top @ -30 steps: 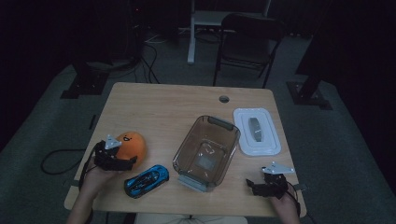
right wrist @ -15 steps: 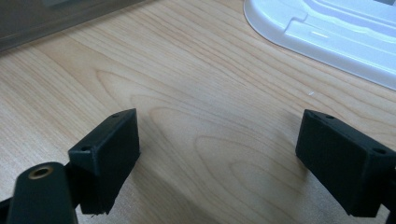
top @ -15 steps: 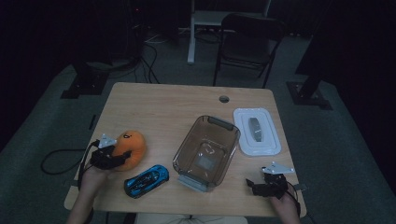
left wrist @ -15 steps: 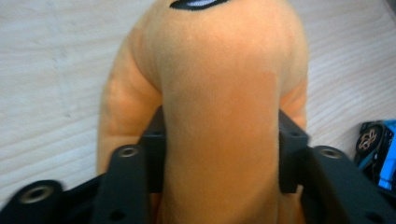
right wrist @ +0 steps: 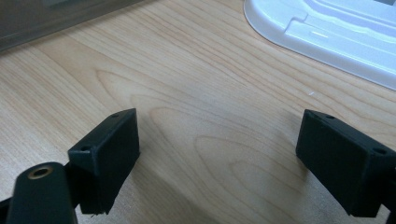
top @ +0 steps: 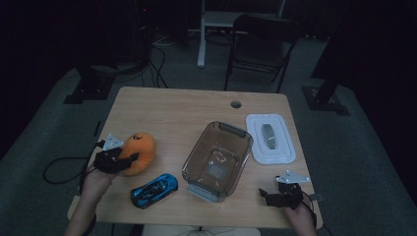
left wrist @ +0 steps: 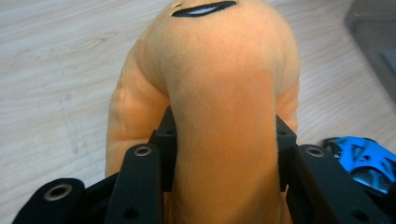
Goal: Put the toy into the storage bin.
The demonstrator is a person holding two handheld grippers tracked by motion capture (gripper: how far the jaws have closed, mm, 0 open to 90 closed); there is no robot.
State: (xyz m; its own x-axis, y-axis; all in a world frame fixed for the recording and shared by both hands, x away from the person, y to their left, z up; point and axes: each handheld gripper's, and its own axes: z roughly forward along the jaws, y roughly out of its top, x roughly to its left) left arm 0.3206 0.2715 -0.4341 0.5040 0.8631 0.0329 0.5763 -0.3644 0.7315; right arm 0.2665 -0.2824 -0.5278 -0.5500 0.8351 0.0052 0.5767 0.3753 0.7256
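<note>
One hand [top: 96, 178] low, plush [top: 139, 151] clamped.

I am working in what reads as a lab or test room rather than a home. A single light wooden table [top: 196, 118] with a cable port [top: 236, 104] stands on grey carpet in a darkened space. Around it are black stand bases [top: 81, 91], loose floor cables [top: 162, 64] and a folding chair [top: 260, 44].

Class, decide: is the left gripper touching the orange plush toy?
Touching. In the left gripper view, the left gripper has just closed, its pads squeezing the orange plush toy.
</note>
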